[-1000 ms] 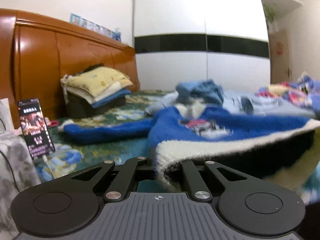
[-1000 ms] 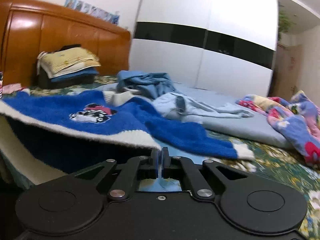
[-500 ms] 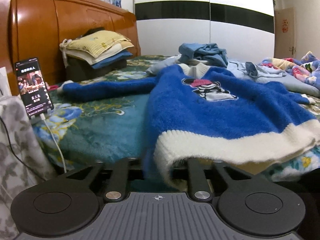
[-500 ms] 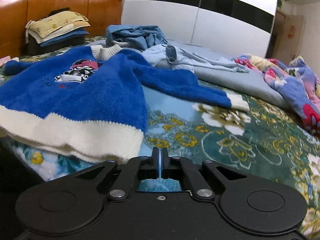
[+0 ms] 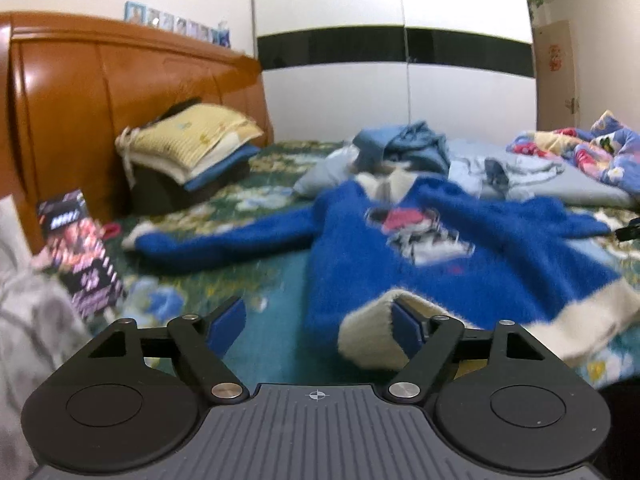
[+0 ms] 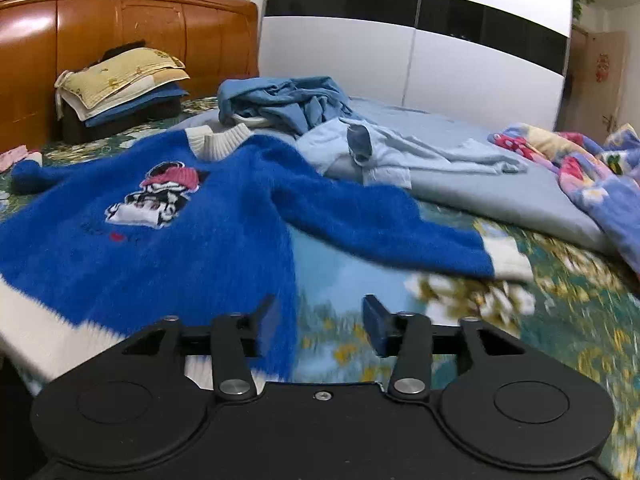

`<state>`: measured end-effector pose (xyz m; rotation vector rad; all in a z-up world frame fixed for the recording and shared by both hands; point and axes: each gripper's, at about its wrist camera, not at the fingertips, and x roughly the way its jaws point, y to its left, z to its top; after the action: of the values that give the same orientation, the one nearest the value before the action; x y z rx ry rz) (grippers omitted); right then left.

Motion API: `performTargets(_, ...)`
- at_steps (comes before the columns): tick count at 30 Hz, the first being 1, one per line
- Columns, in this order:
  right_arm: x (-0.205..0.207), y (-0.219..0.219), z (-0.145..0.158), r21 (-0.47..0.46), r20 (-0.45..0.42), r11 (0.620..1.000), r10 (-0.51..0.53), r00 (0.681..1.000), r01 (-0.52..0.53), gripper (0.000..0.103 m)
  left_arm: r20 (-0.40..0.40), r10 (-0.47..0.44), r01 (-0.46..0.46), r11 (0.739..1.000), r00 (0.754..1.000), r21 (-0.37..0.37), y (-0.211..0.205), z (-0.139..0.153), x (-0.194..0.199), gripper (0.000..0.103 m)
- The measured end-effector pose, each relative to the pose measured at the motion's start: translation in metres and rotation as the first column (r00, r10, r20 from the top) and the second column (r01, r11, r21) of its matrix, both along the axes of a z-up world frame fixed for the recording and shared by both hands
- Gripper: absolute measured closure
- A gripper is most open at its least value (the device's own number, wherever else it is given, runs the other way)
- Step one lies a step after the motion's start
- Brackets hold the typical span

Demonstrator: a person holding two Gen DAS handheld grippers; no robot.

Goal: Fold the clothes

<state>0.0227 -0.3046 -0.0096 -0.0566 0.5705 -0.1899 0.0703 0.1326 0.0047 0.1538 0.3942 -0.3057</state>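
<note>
Blue sweater (image 5: 460, 272) flat on bed (image 6: 520, 320), both grippers' jaws just opening, hem seemingly released.

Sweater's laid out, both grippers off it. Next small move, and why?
Probably reach the right gripper to the sleeve cuff and fold that sleeve across the chest. The blue sweater lies face up with both sleeves spread, and both grippers' jaws have just been opening, nothing pinched; left gripper sits at the hem.
</note>
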Motion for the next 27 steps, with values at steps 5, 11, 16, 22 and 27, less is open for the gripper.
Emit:
performTargets(5,0.038,-0.032,0.0,-0.015,-0.014,0.999,-0.049,0.999,0.048,0.044,0.069,-0.021,0.021,1.0,0.997,0.007,-0.006,0.026,0.005,0.02)
performTargets(11,0.075,-0.082,-0.017,-0.011,-0.061,0.988,-0.155,0.986,0.155,0.043,0.09,0.016,-0.016,1.0,0.996,-0.002,-0.001,0.04,0.017,0.016)
performTargets(16,0.105,-0.115,-0.037,0.058,-0.116,0.974,-0.211,0.971,0.219,0.044,0.045,0.045,-0.048,0.997,0.998,0.06,-0.017,0.029,0.078,0.015)
performTargets(22,0.122,-0.121,-0.038,0.108,-0.1,0.974,-0.188,0.977,0.199,0.044,-0.153,0.094,-0.106,0.992,0.984,-0.071,-0.028,-0.003,0.186,0.015)
performTargets(27,0.155,-0.115,-0.022,0.11,-0.054,0.988,-0.103,0.993,0.108,0.044,-0.335,0.164,-0.241,0.949,0.928,-0.204,-0.038,-0.035,0.253,0.022)
